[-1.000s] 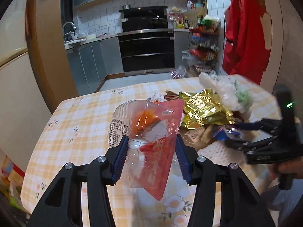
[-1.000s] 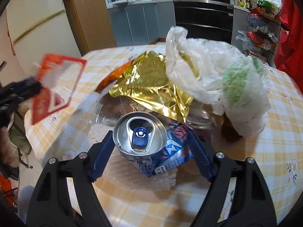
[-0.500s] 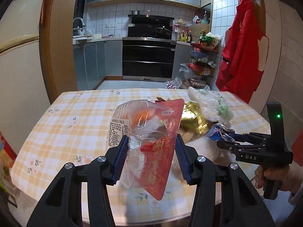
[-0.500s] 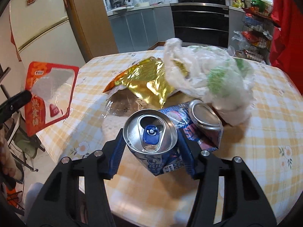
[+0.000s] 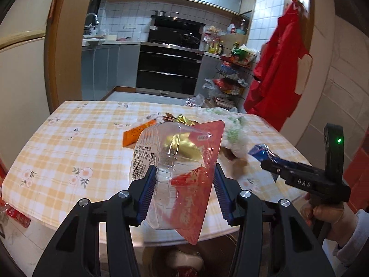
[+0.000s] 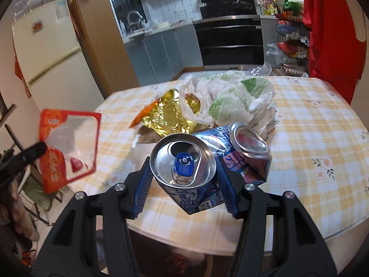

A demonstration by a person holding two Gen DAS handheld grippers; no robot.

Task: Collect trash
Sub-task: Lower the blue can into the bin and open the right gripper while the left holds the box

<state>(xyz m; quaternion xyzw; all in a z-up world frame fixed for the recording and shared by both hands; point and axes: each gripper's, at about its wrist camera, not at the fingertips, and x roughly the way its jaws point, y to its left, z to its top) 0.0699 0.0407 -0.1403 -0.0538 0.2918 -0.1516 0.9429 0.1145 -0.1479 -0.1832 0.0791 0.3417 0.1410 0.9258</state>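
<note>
Left gripper (image 5: 182, 191) clamps a clear plastic tray with red film (image 5: 177, 173); right gripper (image 6: 184, 187) clamps a crushed blue can (image 6: 186, 168) (both above the checked table's (image 6: 322, 138) near edge).

The table (image 5: 69, 152) wears a cloth checked in pale yellow and white with small pink and white flowers, and on it lie a shiny gold foil wrapper (image 6: 168, 115), an orange packet (image 5: 136, 133) and a white plastic bag (image 6: 233, 101) printed with green. The clear plastic tray (image 5: 177, 175) has a red film lid with white lettering and a white label of black print, while the crushed can (image 6: 191, 173) is blue with white lettering, a silver top and a blue tab. Both grippers are black with blue ribbed pads (image 5: 145, 189), and a red garment (image 5: 276, 83) hangs by white wall tiles (image 5: 136, 20), grey cabinets (image 5: 108, 69) and a black oven (image 5: 168, 69).
</note>
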